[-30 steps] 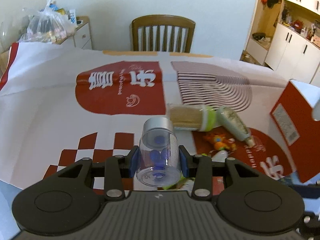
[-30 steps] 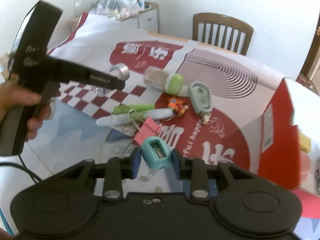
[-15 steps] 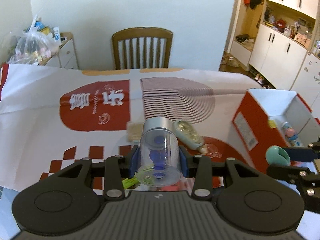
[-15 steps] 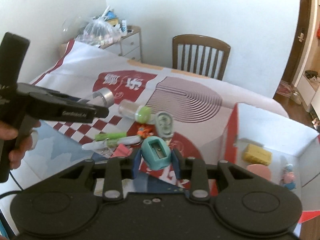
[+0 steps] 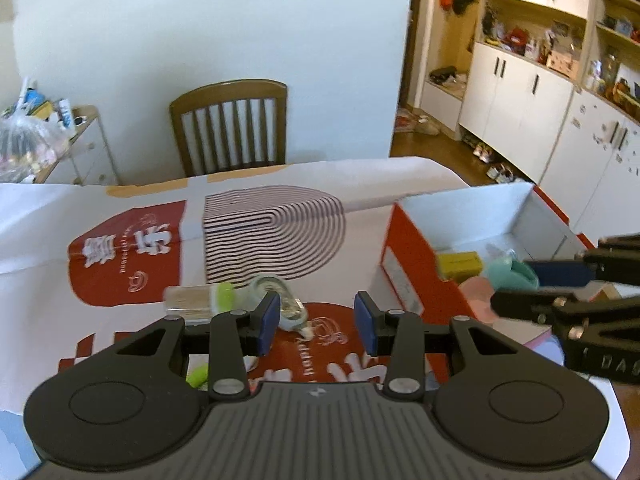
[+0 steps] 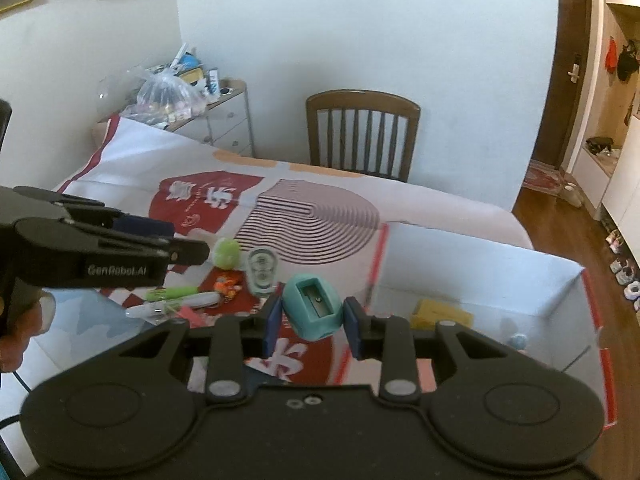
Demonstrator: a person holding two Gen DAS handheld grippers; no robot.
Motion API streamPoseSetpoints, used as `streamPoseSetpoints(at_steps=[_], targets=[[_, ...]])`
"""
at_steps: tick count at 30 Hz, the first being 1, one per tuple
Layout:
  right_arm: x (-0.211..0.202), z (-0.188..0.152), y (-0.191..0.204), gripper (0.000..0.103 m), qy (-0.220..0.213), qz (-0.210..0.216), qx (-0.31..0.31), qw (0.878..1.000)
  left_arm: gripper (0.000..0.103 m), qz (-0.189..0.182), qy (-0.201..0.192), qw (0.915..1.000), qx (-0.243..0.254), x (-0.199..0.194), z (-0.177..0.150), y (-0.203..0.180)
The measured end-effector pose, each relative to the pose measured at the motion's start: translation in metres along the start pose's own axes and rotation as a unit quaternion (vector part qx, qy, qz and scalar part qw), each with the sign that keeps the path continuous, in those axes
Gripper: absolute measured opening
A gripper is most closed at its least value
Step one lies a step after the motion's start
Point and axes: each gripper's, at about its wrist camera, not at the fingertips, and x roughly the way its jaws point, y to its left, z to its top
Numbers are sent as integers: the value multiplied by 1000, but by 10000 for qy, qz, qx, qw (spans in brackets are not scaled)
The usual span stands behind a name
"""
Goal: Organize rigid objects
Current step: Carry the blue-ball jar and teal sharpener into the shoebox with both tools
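Left wrist view: we are holding the left gripper (image 5: 316, 322) partly open, with nothing between its pads, above the red-and-white printed tablecloth (image 5: 120, 240); right wrist view: we are clamping the right gripper (image 6: 313, 316) on the teal plastic pencil sharpener (image 6: 314, 306), poising it beside the red, white-lined cardboard box (image 6: 480, 240), presumably for dropping in.

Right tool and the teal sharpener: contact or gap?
Touching. The right wrist view shows the right tool with both blue pads pressed against the sides of the teal sharpener, which is held off the table.

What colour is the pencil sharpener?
The pencil sharpener is teal green, clearest in the right wrist view.
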Motion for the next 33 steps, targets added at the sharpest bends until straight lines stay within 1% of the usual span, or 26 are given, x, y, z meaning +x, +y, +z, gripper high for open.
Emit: streamPoseSetpoints(at_steps=[3,5,8,12,13,14,16,19,24,29,30,33], targets=[[-4,-2,-20,32,14,-13,112,9999,40,13,162,9996,-214,5,-3,5],[-6,-2,-30,32,-2,-65,88,9999,40,101,259,9995,-167,7,-12,8],[-8,-2,-44,32,-3,-106,171,9998,40,-2,522,9986,-116,13,-34,10],[-6,-7,-57,32,47,-121,316,9994,42,-94,899,9956,-255,22,-68,5],[-6,-8,-58,32,62,-124,324,9994,48,-108,990,9946,-303,25,-76,3],[-5,-9,-60,32,81,-125,335,9993,59,-124,1072,9935,-357,28,-83,1],[-4,-10,-62,32,119,-136,338,9993,68,-180,1165,9921,-436,32,-96,-4],[-2,-12,-63,32,155,-168,363,9991,69,-185,1231,9918,-281,37,-107,-15],[0,-14,-65,32,200,-217,389,9988,69,-165,1482,9887,-148,56,-123,-25],[-2,-16,-67,32,230,-273,397,9986,68,-173,1512,9883,-122,64,-130,-26],[-2,-16,-67,32,234,-280,397,9985,66,-181,1504,9884,-103,65,-130,-26],[-2,-17,-68,32,252,-297,403,9984,56,-193,1449,9892,-56,66,-130,-26]])
